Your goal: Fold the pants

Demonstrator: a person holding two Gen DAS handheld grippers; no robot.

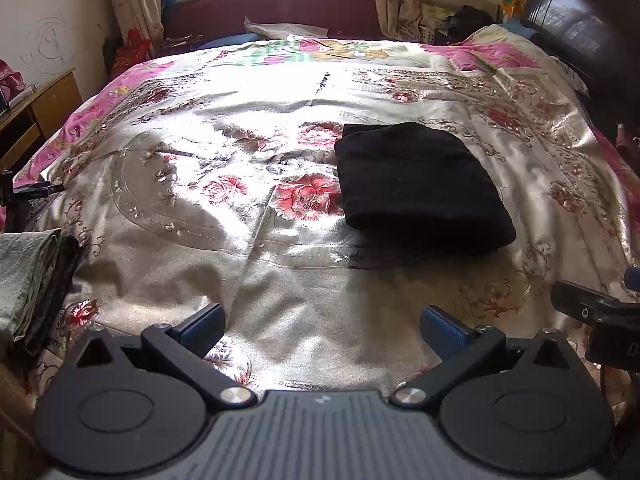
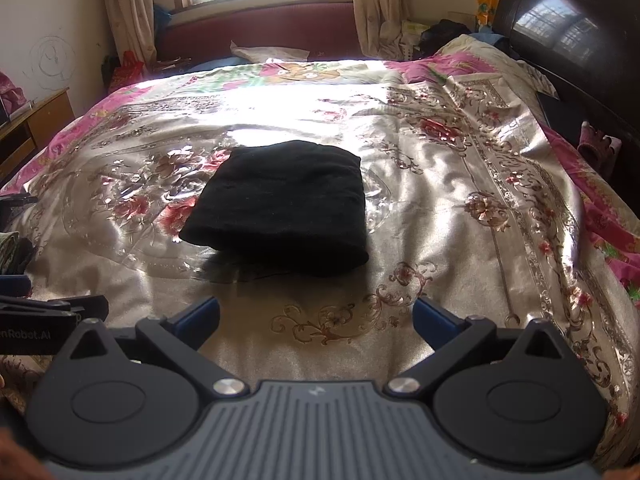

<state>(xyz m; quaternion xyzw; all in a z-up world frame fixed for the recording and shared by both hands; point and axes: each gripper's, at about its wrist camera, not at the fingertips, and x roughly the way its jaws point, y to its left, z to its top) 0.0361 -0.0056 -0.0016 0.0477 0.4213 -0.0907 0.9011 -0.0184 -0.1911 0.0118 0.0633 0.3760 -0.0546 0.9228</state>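
Observation:
The black pants lie folded into a compact rectangle on the floral satin bedspread. From the left wrist they sit ahead and to the right; in the right wrist view the pants lie straight ahead. My left gripper is open, held back above bare bedspread with nothing between its blue pads. My right gripper is open too, short of the pants' near edge, over the bedspread. Part of the right gripper's body shows at the left view's right edge.
A stack of folded cloths sits at the bed's near left edge. A wooden desk stands at left, a dark headboard at right. A maroon couch runs under the window beyond the bed.

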